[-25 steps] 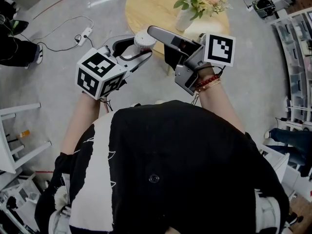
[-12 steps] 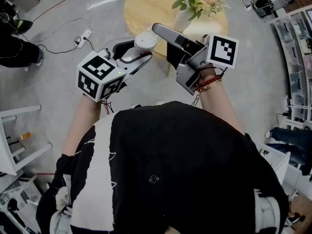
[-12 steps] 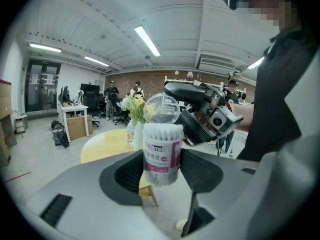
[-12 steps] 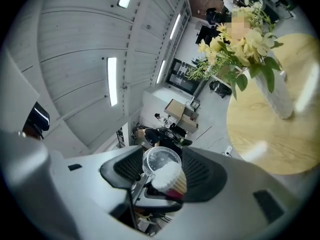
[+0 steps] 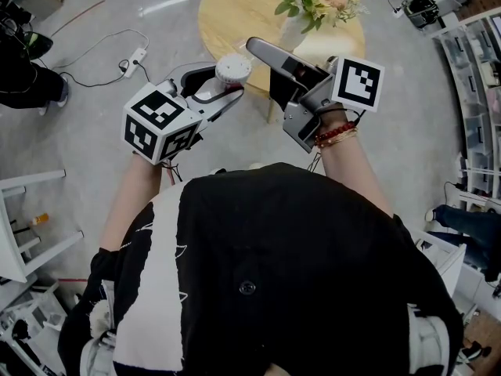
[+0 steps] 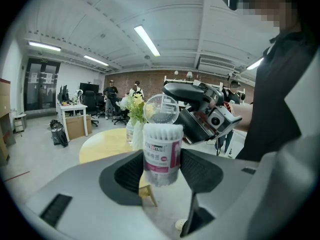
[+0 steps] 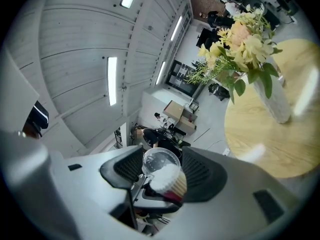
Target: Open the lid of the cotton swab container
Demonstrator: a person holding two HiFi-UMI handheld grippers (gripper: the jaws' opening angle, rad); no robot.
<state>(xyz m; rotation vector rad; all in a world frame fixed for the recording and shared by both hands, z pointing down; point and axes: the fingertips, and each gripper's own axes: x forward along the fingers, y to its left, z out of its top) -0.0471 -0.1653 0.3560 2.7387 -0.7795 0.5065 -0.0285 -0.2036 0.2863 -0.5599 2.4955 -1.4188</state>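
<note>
My left gripper (image 5: 223, 82) is shut on the cotton swab container (image 6: 162, 151), a clear tube with a pink-and-white label, packed with white swabs. It is held upright in the air, a pad pressing on each side. Its clear round lid (image 6: 162, 109) stands flipped up above the swabs. From above, the container (image 5: 232, 69) shows as a white disc. My right gripper (image 5: 262, 65) reaches in from the right, jaws open. In the right gripper view the lid (image 7: 160, 162) lies between those jaws, close to the left pad, with a gap on the right.
Just beyond the grippers stands a round wooden table (image 5: 235, 14) with a vase of flowers (image 5: 313, 2). A power strip and cable (image 5: 137, 53) lie on the grey floor at left. A white rack (image 5: 23, 225) stands at left, shelving (image 5: 477, 92) at right.
Both grippers have drifted slightly toward the table, the right one's tip a little to the right. The hold on the container is the same.
</note>
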